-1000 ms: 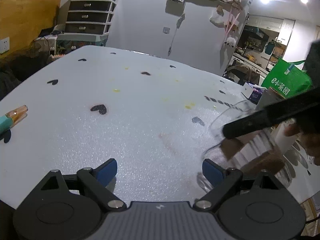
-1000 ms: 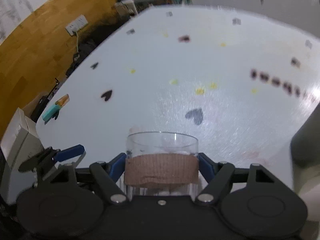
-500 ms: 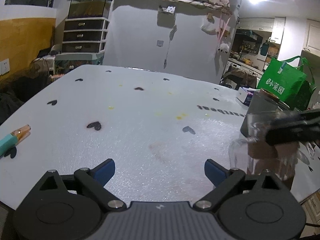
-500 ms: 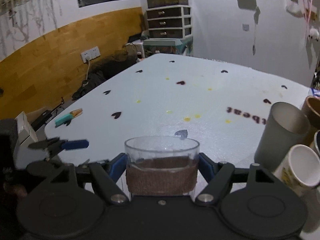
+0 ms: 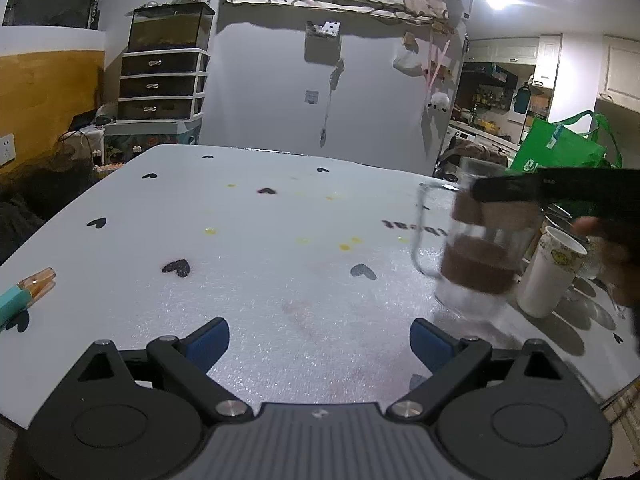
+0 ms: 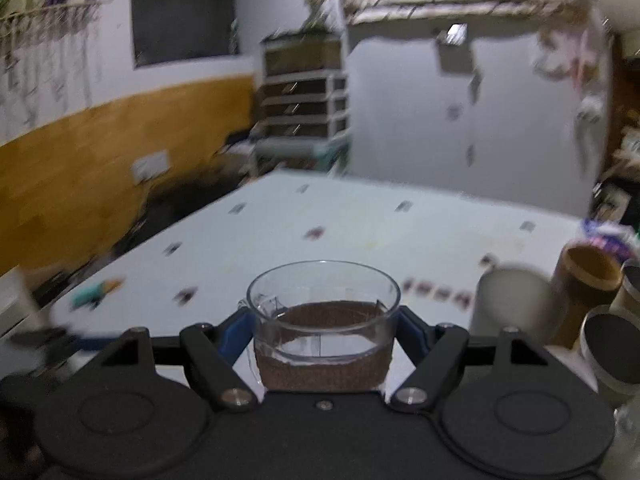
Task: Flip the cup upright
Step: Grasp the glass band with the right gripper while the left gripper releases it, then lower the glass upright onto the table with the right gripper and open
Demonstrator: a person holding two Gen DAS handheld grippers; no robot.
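Note:
A clear glass cup [image 6: 323, 328] with a brown band and a side handle sits between the blue pads of my right gripper [image 6: 323, 332], which is shut on it. The cup's mouth faces up. In the left wrist view the same cup [image 5: 476, 256] stands nearly upright at the right, its base at or just above the white table [image 5: 256, 264], with the right gripper's black finger across its top. My left gripper [image 5: 318, 340] is open and empty, low over the table's near edge, to the left of the cup.
Several other cups stand at the table's right: a white paper cup [image 5: 550, 272], a grey cup [image 6: 508, 304] and a brown cup [image 6: 586, 276]. A teal and orange pen [image 5: 24, 292] lies at the left edge. A green bag [image 5: 560, 152] is beyond the table.
The right gripper has turned the cup from tilted to upright and lowered it toward the table. The left gripper has stayed open, and its view now looks more level across the table.

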